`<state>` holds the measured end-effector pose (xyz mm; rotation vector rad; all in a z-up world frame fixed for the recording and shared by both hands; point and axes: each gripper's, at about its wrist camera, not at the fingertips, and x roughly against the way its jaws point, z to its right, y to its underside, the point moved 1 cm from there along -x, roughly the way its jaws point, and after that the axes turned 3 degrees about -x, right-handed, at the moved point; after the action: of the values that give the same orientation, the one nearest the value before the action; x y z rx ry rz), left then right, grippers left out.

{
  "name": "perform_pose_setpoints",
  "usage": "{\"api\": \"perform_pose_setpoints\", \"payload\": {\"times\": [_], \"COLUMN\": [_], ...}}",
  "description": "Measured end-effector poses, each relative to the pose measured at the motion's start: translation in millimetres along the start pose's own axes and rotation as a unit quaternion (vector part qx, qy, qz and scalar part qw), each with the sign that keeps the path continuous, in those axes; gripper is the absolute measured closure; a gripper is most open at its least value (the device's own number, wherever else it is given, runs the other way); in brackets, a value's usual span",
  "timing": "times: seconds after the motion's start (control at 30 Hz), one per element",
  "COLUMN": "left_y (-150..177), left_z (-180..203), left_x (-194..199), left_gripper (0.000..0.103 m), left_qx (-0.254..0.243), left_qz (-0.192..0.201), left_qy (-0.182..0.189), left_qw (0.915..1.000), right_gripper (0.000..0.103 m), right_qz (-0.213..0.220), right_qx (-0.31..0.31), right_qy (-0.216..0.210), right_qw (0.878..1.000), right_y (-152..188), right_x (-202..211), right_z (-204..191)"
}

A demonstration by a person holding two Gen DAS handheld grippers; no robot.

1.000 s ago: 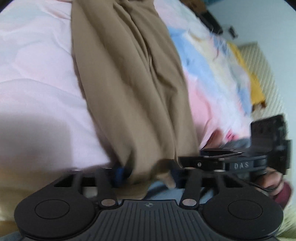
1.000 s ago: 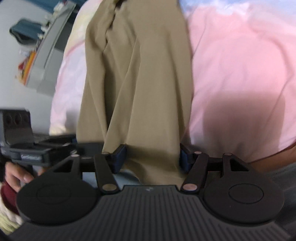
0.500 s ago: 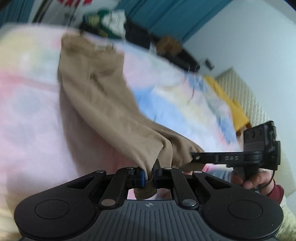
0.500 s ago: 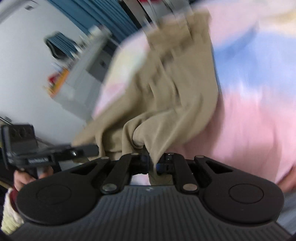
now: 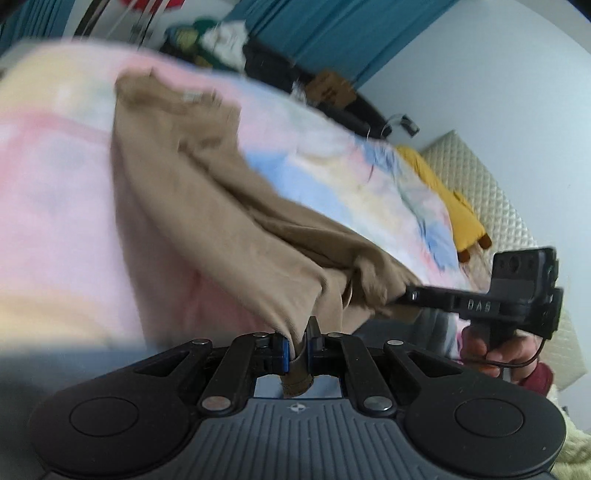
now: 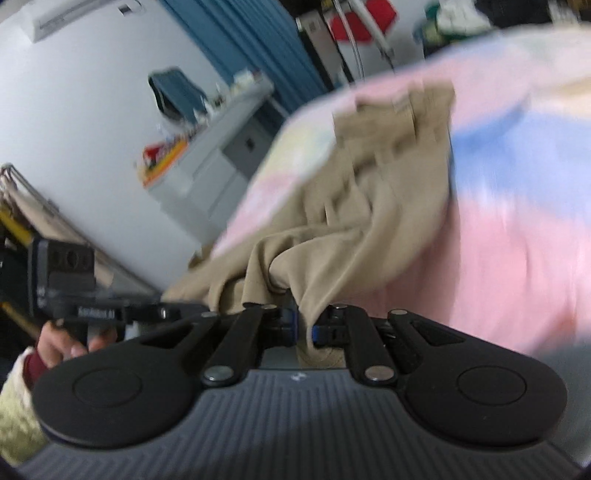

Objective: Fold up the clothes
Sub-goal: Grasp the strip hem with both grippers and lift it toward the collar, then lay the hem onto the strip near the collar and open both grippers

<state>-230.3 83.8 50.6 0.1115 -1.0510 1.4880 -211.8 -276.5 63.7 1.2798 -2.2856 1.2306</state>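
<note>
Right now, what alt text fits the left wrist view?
The left gripper is shut on the near end of tan trousers stretched across a pastel bedspread. At right, the right gripper pinches the same end.

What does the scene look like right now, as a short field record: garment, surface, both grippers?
garment: tan trousers, near end lifted, far end lying on the bed
surface: pastel pink, blue and yellow bedspread
left gripper: shut on the trousers' near edge, cloth pinched between its fingers
right gripper: shut on the same near end, cloth bunched above it
gripper spacing: side by side, fabric sagging between them
background: teal curtain, quilted headboard
image quality: motion blur
</note>
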Motion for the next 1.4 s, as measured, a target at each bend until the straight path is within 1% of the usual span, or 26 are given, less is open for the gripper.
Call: {"api": "perform_pose_setpoints", "payload": {"times": [0.03, 0.07, 0.13, 0.2, 0.23, 0.33, 0.4, 0.43, 0.53, 0.6, 0.67, 0.77, 0.83, 0.9, 1.0, 1.07, 1.17, 1.23, 1.33, 1.4], "left_y": [12, 21, 29, 24, 16, -14, -40, -58, -107, -136, -165, -198, -212, -225, -238, -241, -242, -241, -242, -241], "left_z": [-3, -8, -14, -21, -21, -25, -28, -28, -35, -45, -60, -82, -106, -132, -165, -184, -207, -218, -227, -227], "left_x": [0, 2, -1, -6, -7, -7, -9, -14, -33, -47, -67, -96, -115, -130, -161, -177, -197, -205, -207, -204], "left_gripper": [0.095, 0.095, 0.095, 0.095, 0.095, 0.095, 0.095, 0.095, 0.095, 0.095, 0.095, 0.095, 0.095, 0.095, 0.095, 0.095, 0.095, 0.095, 0.094, 0.093], "left_qx": [0.01, 0.02, 0.024, 0.027, 0.025, 0.006, 0.0, -0.002, -0.009, -0.002, 0.004, 0.01, 0.015, 0.021, 0.03, 0.031, 0.036, 0.042, 0.054, 0.056], "left_qz": [-0.005, -0.012, -0.023, -0.023, -0.016, 0.016, 0.038, 0.047, 0.073, 0.085, 0.094, 0.1, 0.103, 0.101, 0.094, 0.09, 0.08, 0.076, 0.079, 0.081], "left_qy": [0.008, 0.017, 0.02, 0.025, 0.031, 0.032, 0.036, 0.031, 0.001, -0.01, -0.028, -0.044, -0.06, -0.075, -0.087, -0.092, -0.101, -0.098, -0.083, -0.078], "left_qw": [0.9999, 0.9996, 0.9993, 0.9991, 0.9991, 0.9993, 0.9986, 0.9984, 0.9973, 0.9963, 0.9952, 0.994, 0.9928, 0.9918, 0.9914, 0.9912, 0.991, 0.9914, 0.992, 0.9921], "right_gripper": [0.093, 0.093, 0.093, 0.093, 0.093, 0.093, 0.093, 0.093, 0.093, 0.093, 0.093, 0.092, 0.092, 0.092, 0.092, 0.092, 0.092, 0.092, 0.091, 0.091], "right_qz": [-0.01, -0.013, -0.016, -0.011, -0.005, 0.021, 0.038, 0.046, 0.05, 0.051, 0.055, 0.059, 0.063, 0.062, 0.052, 0.044, 0.033, 0.03, 0.028, 0.027], "right_qx": [-0.004, -0.005, -0.009, -0.005, 0.002, 0.019, 0.021, 0.02, 0.003, 0.0, 0.001, -0.006, -0.014, -0.03, -0.046, -0.033, -0.021, -0.01, -0.02, -0.031], "right_qy": [0.0, -0.001, -0.003, -0.008, -0.011, -0.009, 0.001, 0.008, 0.017, 0.026, 0.039, 0.062, 0.073, 0.078, 0.09, 0.103, 0.11, 0.115, 0.105, 0.096], "right_qw": [1.0, 1.0, 1.0, 1.0, 1.0, 1.0, 0.999, 0.999, 0.999, 0.998, 0.998, 0.996, 0.995, 0.995, 0.994, 0.993, 0.993, 0.993, 0.994, 0.995], "right_y": [15, 22, 36, 32, 25, -4, -30, -46, -87, -114, -138, -168, -183, -190, -196, -197, -198, -198, -199, -200], "right_x": [1, 4, 10, 16, 17, 10, 2, -3, -24, -45, -65, -106, -134, -159, -196, -218, -245, -256, -259, -258], "right_z": [4, 6, 9, 6, 4, -6, -6, -5, 9, 17, 27, 45, 61, 77, 101, 113, 127, 132, 139, 142]}}
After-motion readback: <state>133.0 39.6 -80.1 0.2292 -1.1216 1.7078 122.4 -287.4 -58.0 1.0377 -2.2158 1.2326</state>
